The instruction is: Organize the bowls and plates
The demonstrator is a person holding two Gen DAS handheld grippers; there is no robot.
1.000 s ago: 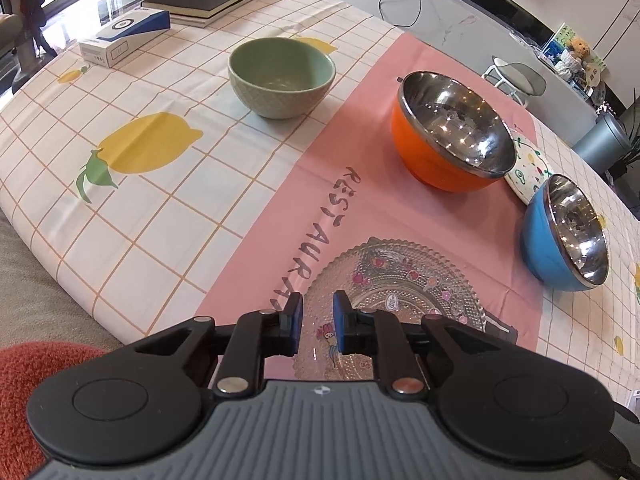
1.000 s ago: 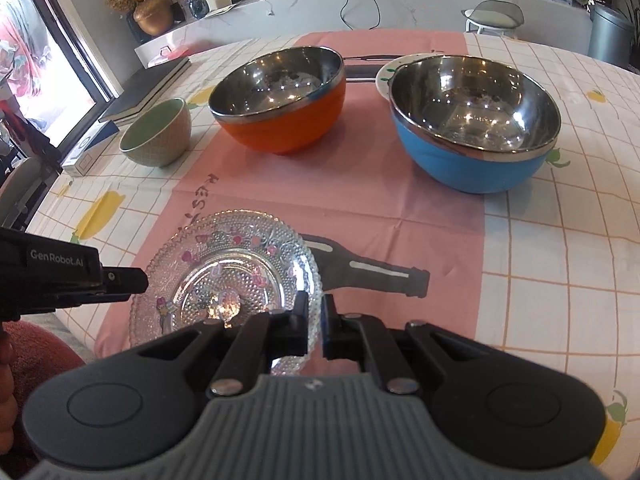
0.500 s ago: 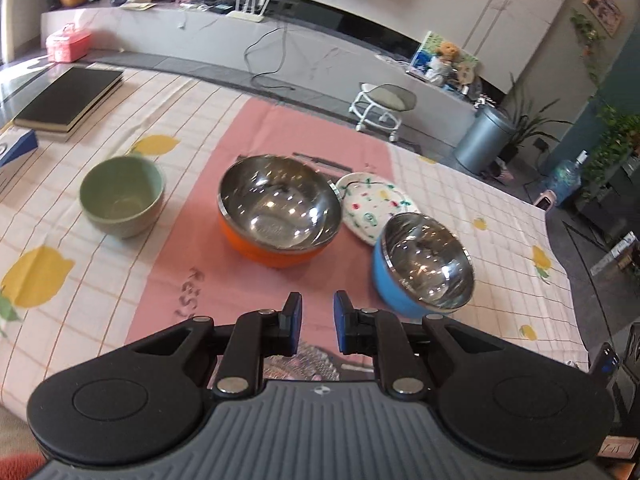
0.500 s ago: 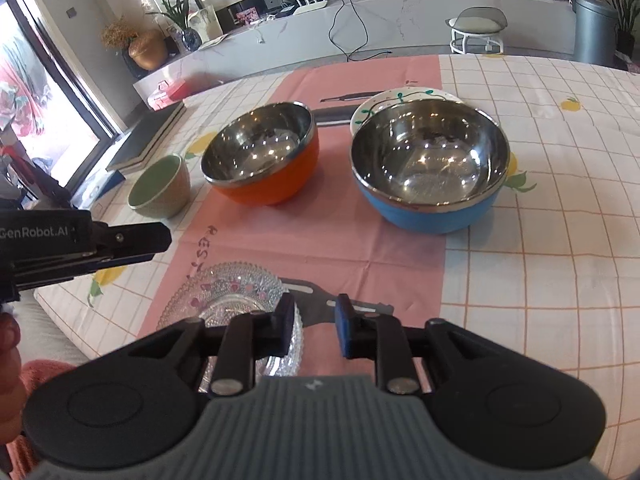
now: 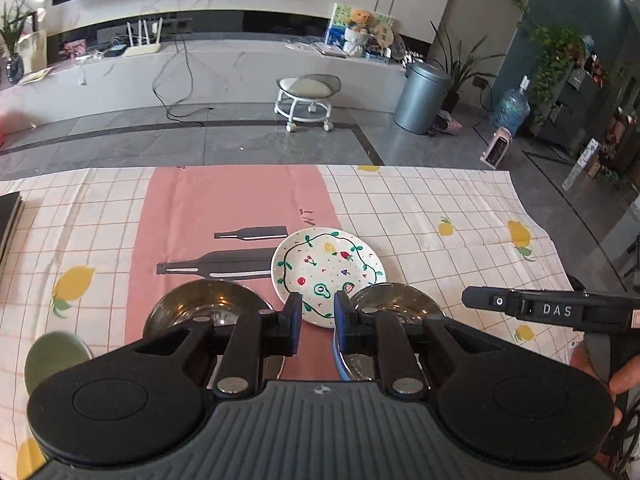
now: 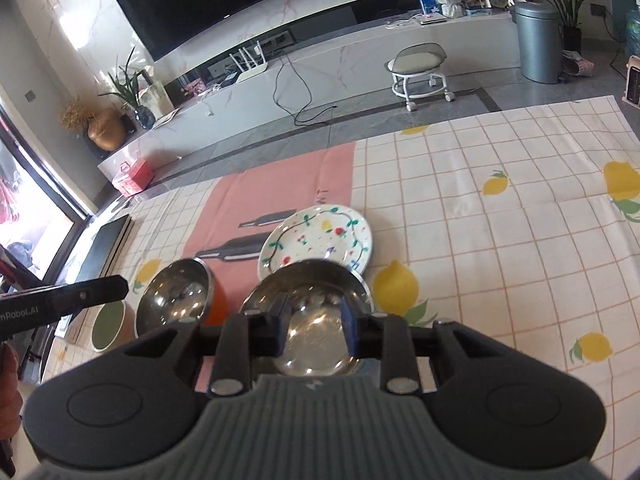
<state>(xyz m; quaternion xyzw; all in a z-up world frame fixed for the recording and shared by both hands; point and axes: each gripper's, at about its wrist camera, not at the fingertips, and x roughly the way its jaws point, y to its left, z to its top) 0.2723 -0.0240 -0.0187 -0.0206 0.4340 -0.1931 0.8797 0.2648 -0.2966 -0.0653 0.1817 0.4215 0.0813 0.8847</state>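
A white plate with painted fruit (image 5: 328, 270) (image 6: 318, 240) lies on the pink strip of the tablecloth. In front of it stand the orange steel bowl (image 5: 208, 308) (image 6: 176, 300) on the left and the blue steel bowl (image 5: 394, 300) (image 6: 308, 300) on the right. A small green bowl (image 5: 54, 356) (image 6: 108, 326) sits far left. My left gripper (image 5: 316, 320) is open and empty, raised between the two steel bowls. My right gripper (image 6: 314, 328) is open and empty, raised over the blue bowl.
A black book (image 5: 8, 216) lies at the table's left edge. The far table edge (image 5: 320, 166) drops to a grey floor with a white stool (image 5: 308, 100) and a grey bin (image 5: 420, 96). The checked cloth (image 6: 500, 220) spreads to the right.
Both grippers have risen and tilted up toward the far side. The glass plate has dropped out of view. The right gripper's jaws have opened wider.
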